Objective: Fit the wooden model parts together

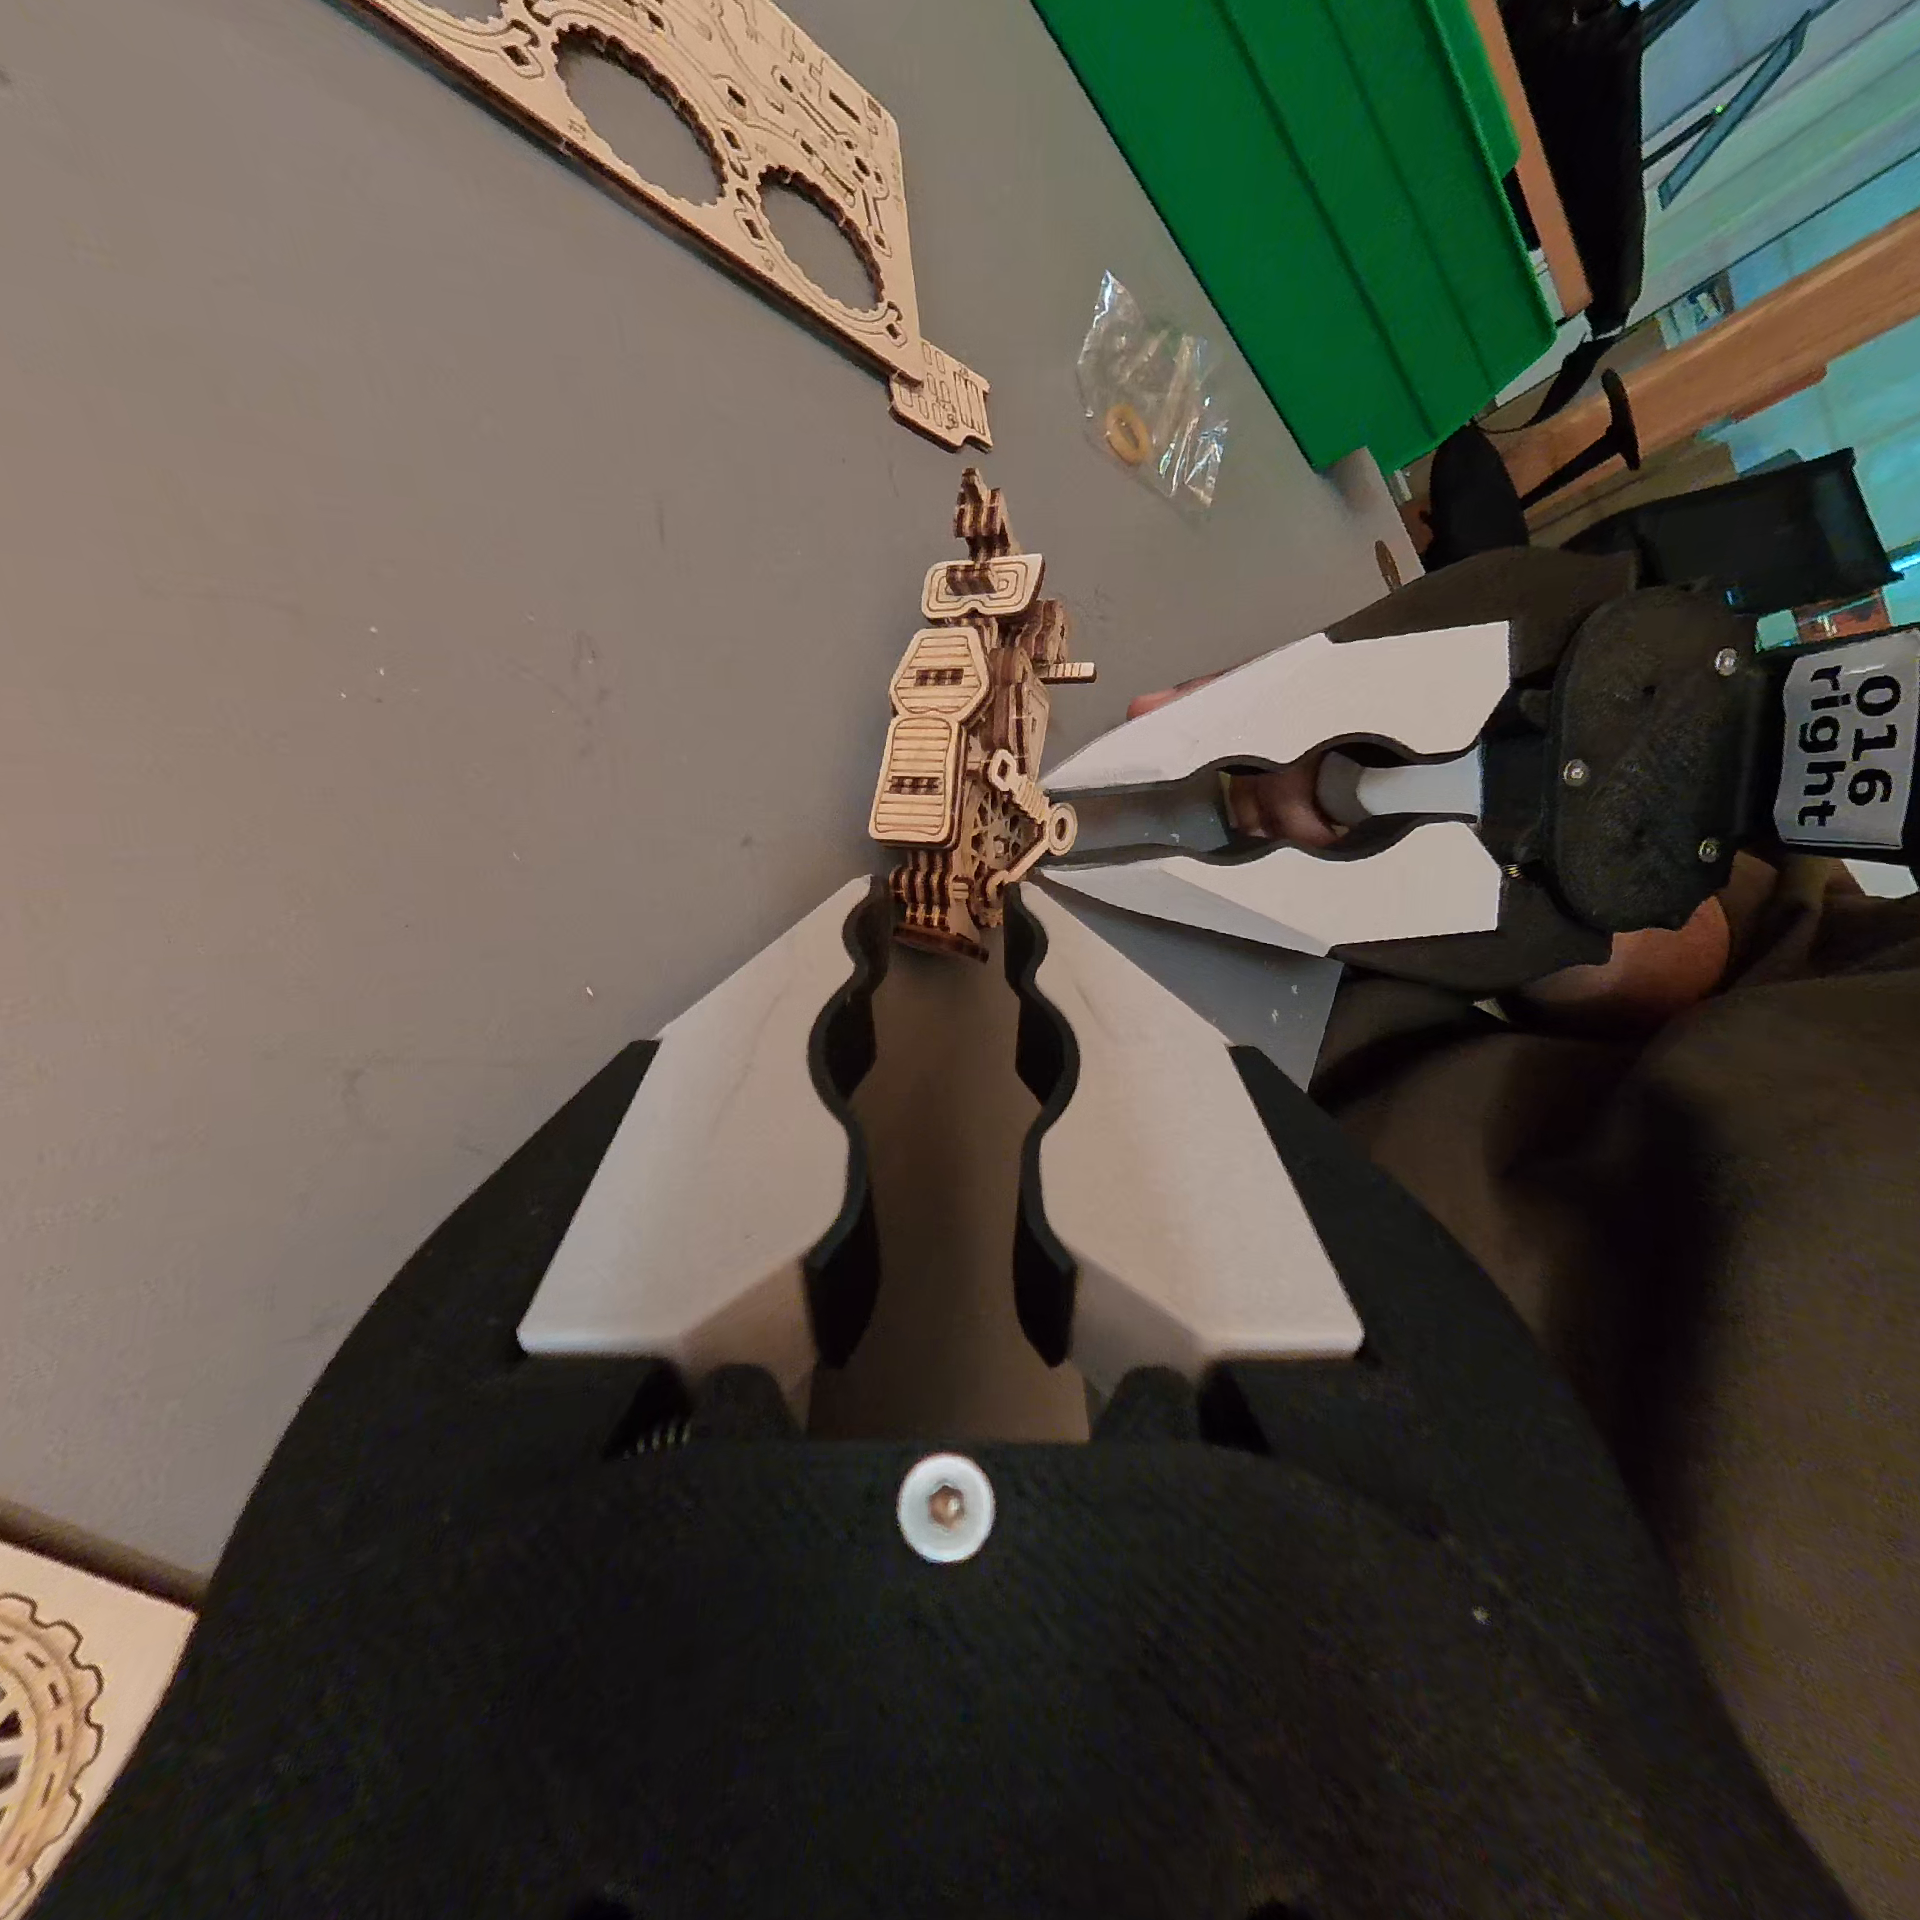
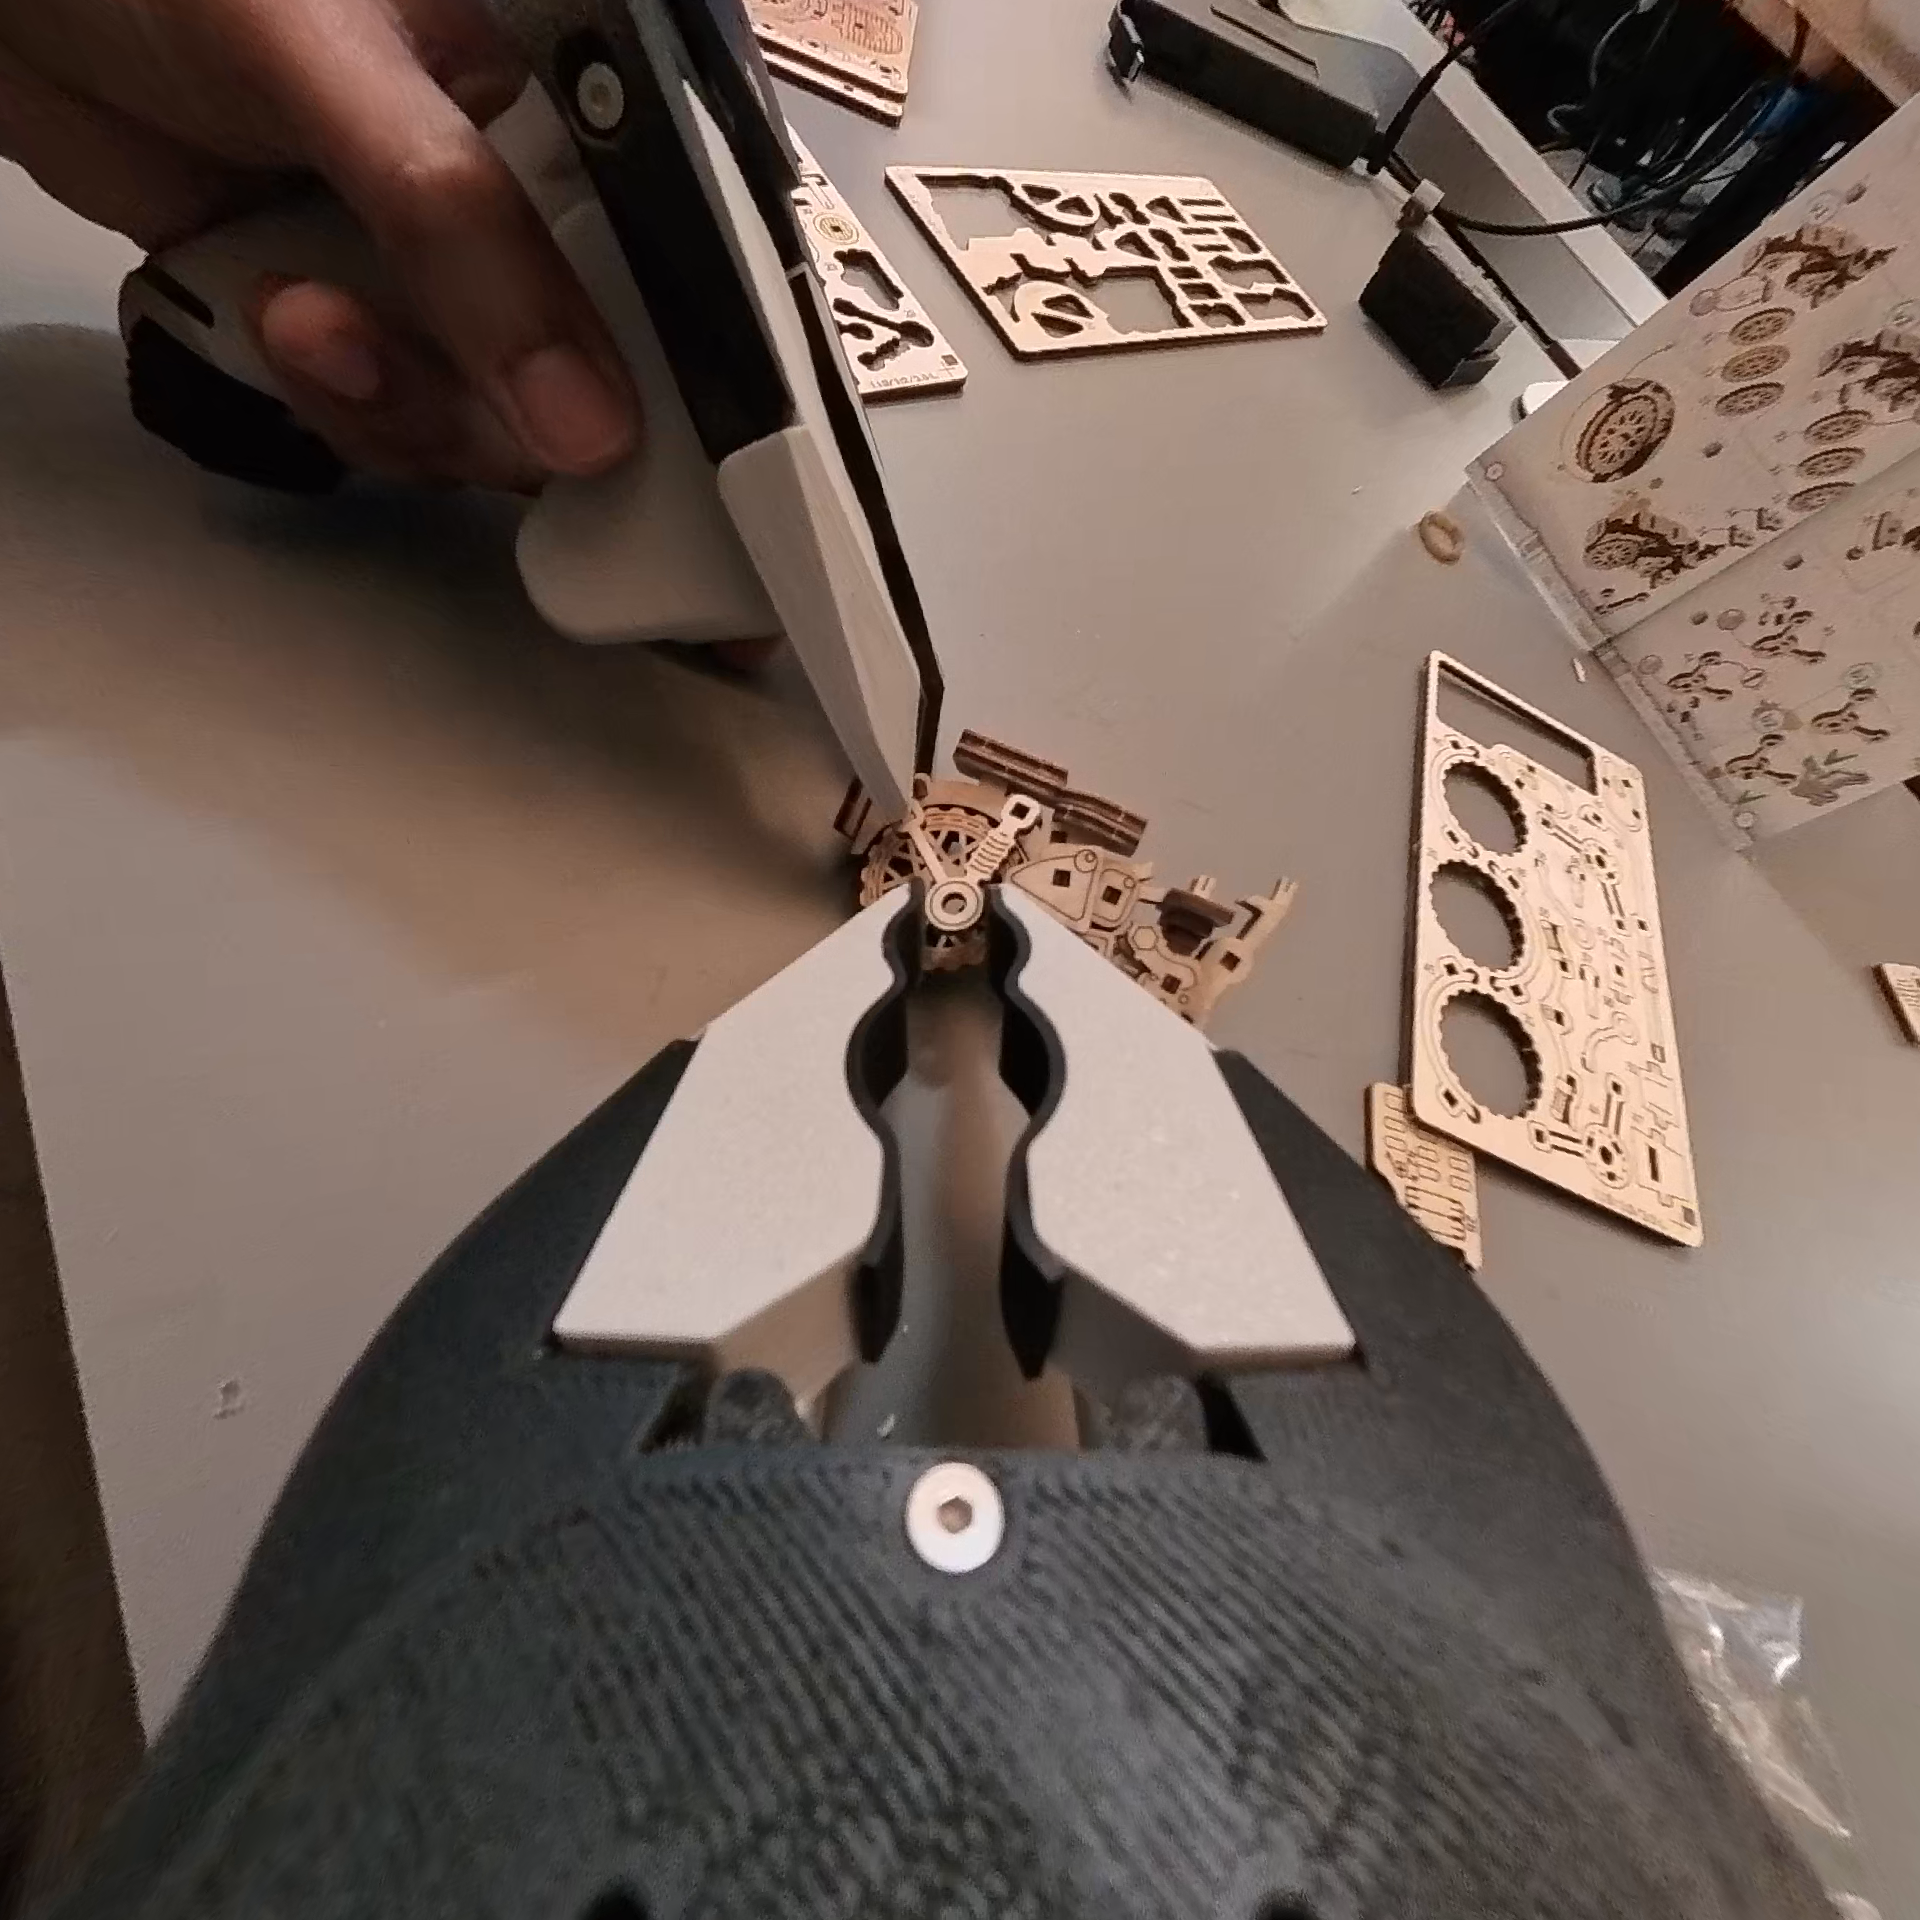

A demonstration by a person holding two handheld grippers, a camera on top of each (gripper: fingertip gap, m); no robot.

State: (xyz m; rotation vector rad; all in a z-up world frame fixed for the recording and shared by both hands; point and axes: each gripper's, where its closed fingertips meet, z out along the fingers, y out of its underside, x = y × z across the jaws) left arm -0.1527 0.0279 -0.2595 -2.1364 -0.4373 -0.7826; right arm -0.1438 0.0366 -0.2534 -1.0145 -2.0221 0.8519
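Model (image 1: 966,748) sits dead ahead of my left gripper (image 1: 940,904), its long axis running straight away from the fingertips along the bench (image 1: 364,727). My left jaws are closed onto the near end of that wooden assembly, the layered tail pinched between the tips. From my right gripper (image 2: 954,914) the same model (image 2: 1091,894) lies crosswise, stretching off to the right of the tips, and the right jaws are clamped on a small round eyelet (image 2: 951,902) at the end of a slim strut (image 2: 997,847) that angles up and away from me.

Both grippers meet at the one corner, tips almost touching each other, so neither is really nearer; the right one carries the piece being seated. I judge the coming move to be a short push of the eyelet inward, square to the model's flat face, while my left holds the body against it. Any sideways drift would likely lever the thin strut instead of seating it.

Room is tight between the two sets of fingers but open elsewhere: bare bench to the left of my left gripper, with a punched-out parts sheet (image 1: 727,177) and a small plastic bag (image 1: 1148,390) well beyond the model. To the right of my right gripper lies another parts sheet (image 2: 1548,956), clear of the work.
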